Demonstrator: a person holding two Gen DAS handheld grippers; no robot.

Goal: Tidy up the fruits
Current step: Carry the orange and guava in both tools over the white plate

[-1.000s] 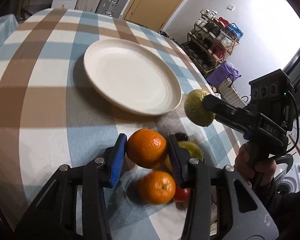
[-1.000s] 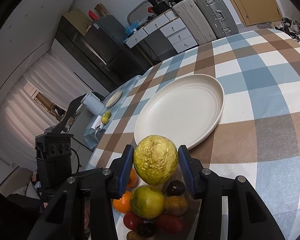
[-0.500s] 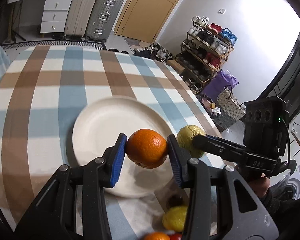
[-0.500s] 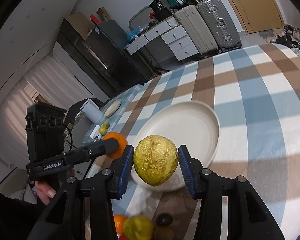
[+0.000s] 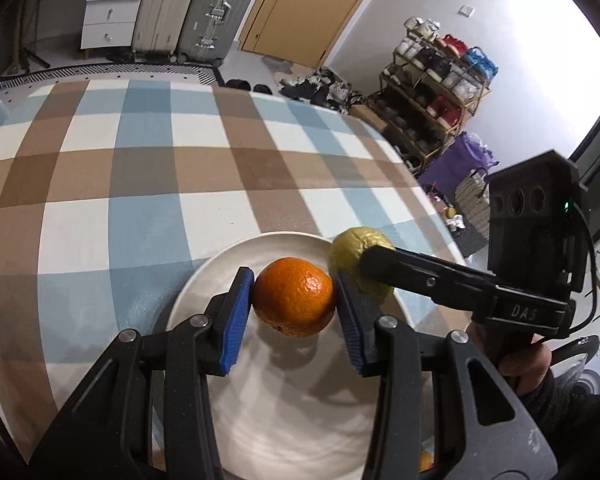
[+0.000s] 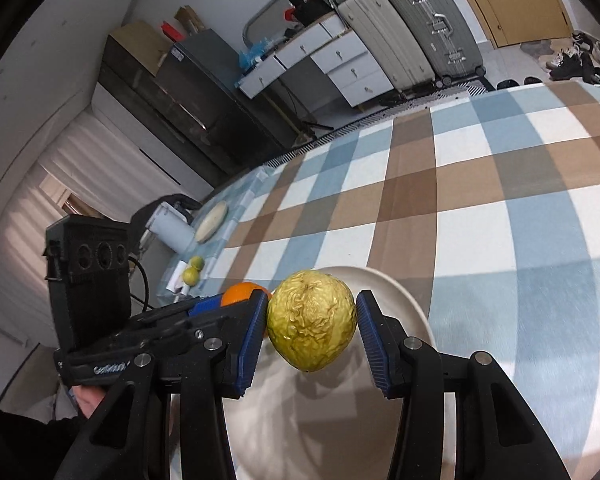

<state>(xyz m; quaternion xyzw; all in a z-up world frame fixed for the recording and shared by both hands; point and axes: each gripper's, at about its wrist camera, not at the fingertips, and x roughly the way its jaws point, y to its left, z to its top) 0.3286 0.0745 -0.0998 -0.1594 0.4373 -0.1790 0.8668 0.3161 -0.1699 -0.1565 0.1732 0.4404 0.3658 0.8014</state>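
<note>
Count: two grippers, two held fruits, one plate.

The left gripper has its blue-padded tongs pinched on one orange, with a pad pressed to each side. The orange hangs above the far part of the white plate, and its shadow falls on the plate surface below.

The right gripper has its tongs pinched on one wrinkled yellow-green fruit, gripped left and right. In the left wrist view this fruit sits just right of the orange, over the far right rim of the plate, and the right gripper enters from the right with a hand on its handle. In the right wrist view the left gripper lies just left of the wrinkled fruit, with the orange partly hidden behind the near tong.

Container: the single plate rests on the blue, brown and white checked tablecloth. No fruit is seen resting on its surface; both fruits are held above it.

A sliver of orange-coloured fruit shows at the near right edge of the plate, mostly hidden by the left gripper.
</note>
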